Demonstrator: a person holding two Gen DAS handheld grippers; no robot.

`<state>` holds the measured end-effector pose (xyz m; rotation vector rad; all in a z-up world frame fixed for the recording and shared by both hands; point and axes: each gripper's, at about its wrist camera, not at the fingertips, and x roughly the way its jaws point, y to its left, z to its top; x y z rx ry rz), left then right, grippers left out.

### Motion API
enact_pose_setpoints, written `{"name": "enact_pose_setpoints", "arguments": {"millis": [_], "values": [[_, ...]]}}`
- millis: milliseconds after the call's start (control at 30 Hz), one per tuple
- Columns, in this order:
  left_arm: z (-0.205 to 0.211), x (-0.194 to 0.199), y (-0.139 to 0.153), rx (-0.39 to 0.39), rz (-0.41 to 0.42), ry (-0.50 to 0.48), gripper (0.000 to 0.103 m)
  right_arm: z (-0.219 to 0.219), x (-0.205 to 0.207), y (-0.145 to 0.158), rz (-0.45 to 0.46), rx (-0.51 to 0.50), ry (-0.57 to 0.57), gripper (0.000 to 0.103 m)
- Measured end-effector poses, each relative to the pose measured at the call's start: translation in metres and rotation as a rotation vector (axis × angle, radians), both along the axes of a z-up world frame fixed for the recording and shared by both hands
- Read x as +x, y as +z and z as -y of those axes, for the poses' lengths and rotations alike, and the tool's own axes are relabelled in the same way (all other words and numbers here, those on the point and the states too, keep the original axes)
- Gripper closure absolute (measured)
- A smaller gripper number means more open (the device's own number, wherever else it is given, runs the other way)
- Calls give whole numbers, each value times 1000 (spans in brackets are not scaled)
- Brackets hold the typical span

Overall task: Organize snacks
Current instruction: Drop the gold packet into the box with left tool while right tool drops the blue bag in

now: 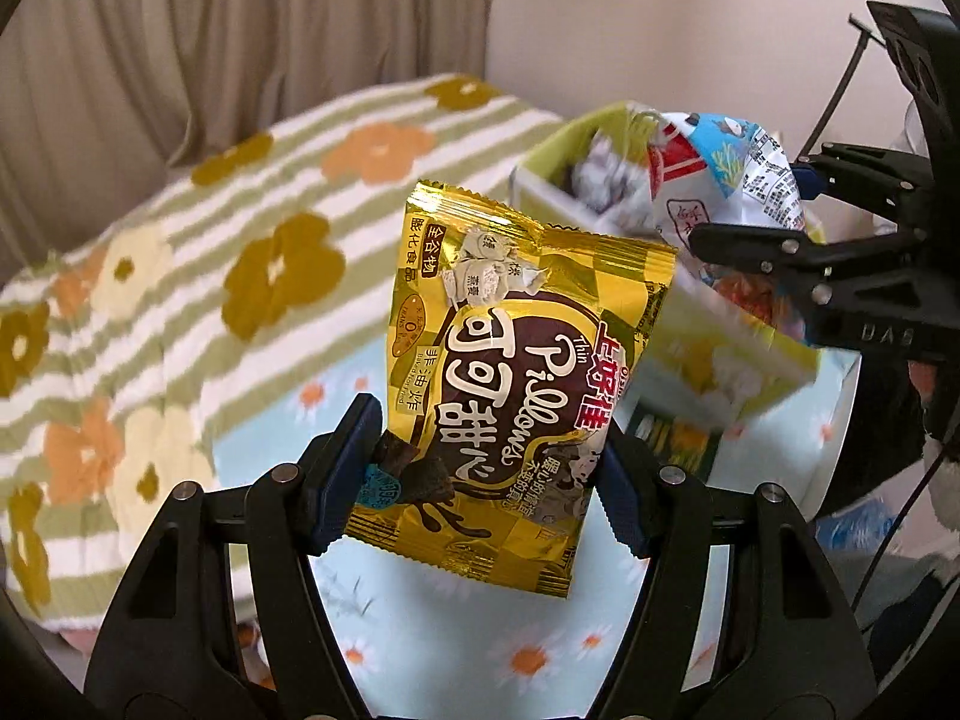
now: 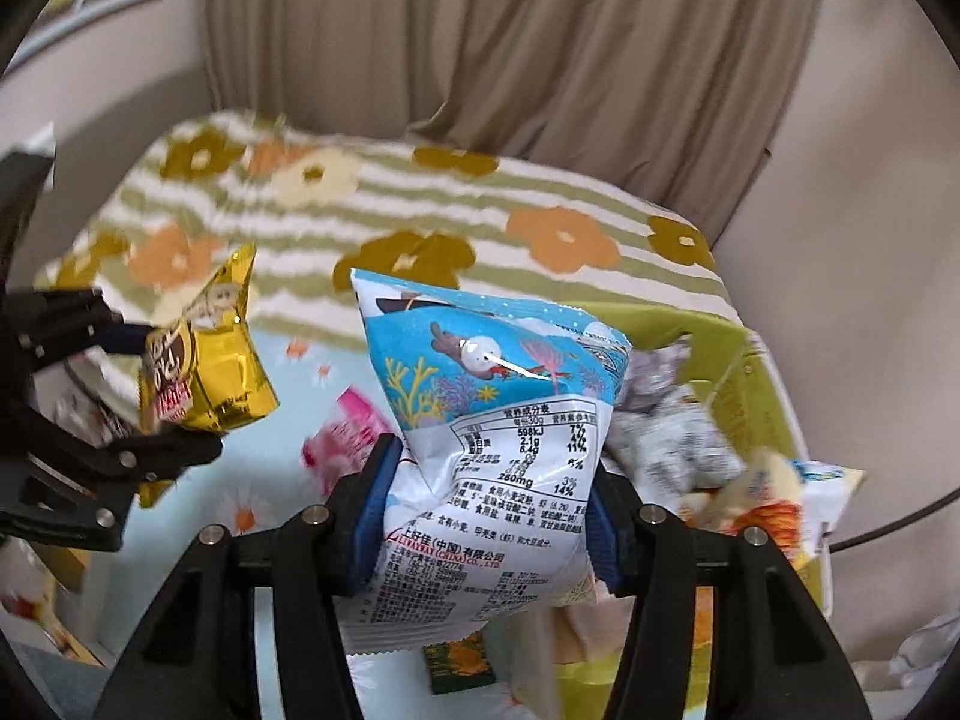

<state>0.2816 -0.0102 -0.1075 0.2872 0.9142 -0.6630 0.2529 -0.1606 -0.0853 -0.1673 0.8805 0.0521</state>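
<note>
Behind, a flowered bed blanket (image 1: pixel 198 222) is showing; left gripper (image 1: pixel 480 480) is clamping the gold packet (image 1: pixel 510 372), right gripper (image 2: pixel 486 516) the blue-white packet (image 2: pixel 498 420); lower each squarely over the green box (image 2: pixel 744 348) before releasing.

The shiny gold foil snack packet (image 1: pixel 510 372) bears "Thin Pillows" in white script on its brown panel, large white Chinese characters 可可甜心 beside it, the red brand mark 上好佳, and small brown labels 全谷物, 膨化食品 and 非油炸. The white and blue sea-picture snack bag (image 2: pixel 504 438) carries a nutrition table headed 营养成分表 with 598kJ 7%, 2.1g, 6.4g 11%, 280mg 14%, and below it 上好佳(中国)有限公司. The black gripper body (image 1: pixel 888 333) reads "UAS".
</note>
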Motion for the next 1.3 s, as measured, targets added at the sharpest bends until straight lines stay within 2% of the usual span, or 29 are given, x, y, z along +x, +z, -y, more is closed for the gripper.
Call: {"name": "enact_pose_setpoints", "arguments": {"millis": [200, 367, 533, 733, 800, 867, 933, 1133, 1300], "values": [[64, 5, 30, -54, 29, 3, 39, 68, 4, 33, 44, 69, -1, 52], [126, 11, 40, -96, -8, 61, 39, 122, 15, 50, 80, 98, 32, 52], [194, 24, 26, -91, -81, 119, 39, 169, 32, 49, 91, 135, 56, 52], [243, 35, -3, -77, -180, 218, 37, 217, 56, 31, 43, 210, 82, 52], [249, 35, -11, -87, -216, 236, 33, 228, 60, 26, 26, 226, 90, 52], [252, 34, -19, -88, -244, 275, 10, 234, 68, 18, 7, 241, 99, 52], [251, 28, -22, -80, -240, 314, 4, 240, 70, 13, -5, 259, 104, 52], [241, 11, -17, -33, -194, 377, 3, 248, 74, 3, -36, 286, 139, 52], [223, 5, -9, -45, -161, 426, 3, 246, 82, -3, -64, 267, 167, 50]]}}
